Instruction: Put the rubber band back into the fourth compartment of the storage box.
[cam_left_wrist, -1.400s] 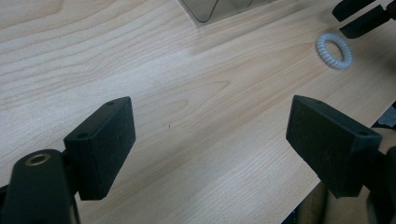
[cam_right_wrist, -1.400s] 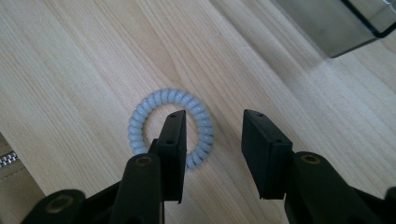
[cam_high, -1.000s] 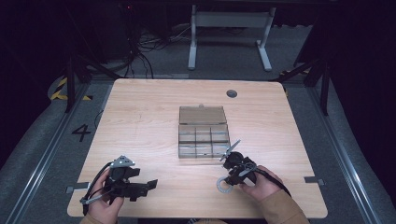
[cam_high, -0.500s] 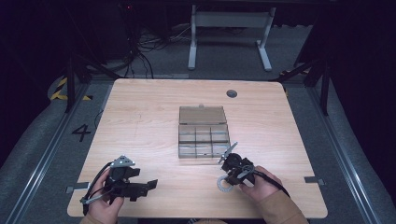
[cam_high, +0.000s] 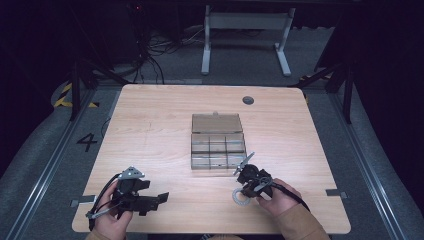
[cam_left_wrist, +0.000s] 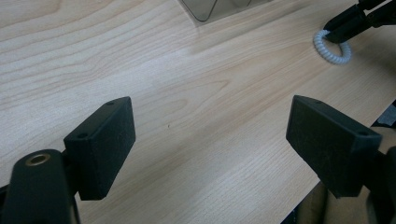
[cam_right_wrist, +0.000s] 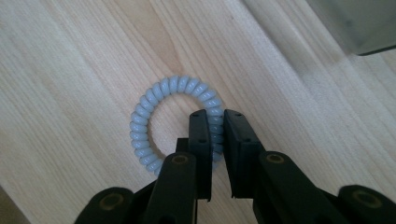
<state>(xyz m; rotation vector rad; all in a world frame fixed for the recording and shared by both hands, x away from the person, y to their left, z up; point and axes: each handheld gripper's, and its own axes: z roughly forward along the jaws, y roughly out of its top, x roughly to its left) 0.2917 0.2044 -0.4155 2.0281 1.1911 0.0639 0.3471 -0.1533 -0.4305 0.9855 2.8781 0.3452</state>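
While our right gripper (cam_right_wrist: 215, 123) clamps the spiral hair tie's (cam_right_wrist: 154, 100) near side just beside the compartment box (cam_high: 218, 146), we should lift straight and gently, coil pinned; our left gripper (cam_left_wrist: 210, 140) hangs wide apart, farther off.

The one readable mark is a black "4" (cam_high: 86, 142) on the grey floor (cam_high: 45, 150) left of the table (cam_high: 150, 115) (near it yellow-and-black hazard stripes (cam_high: 67, 95), which carry no text), in the high view.
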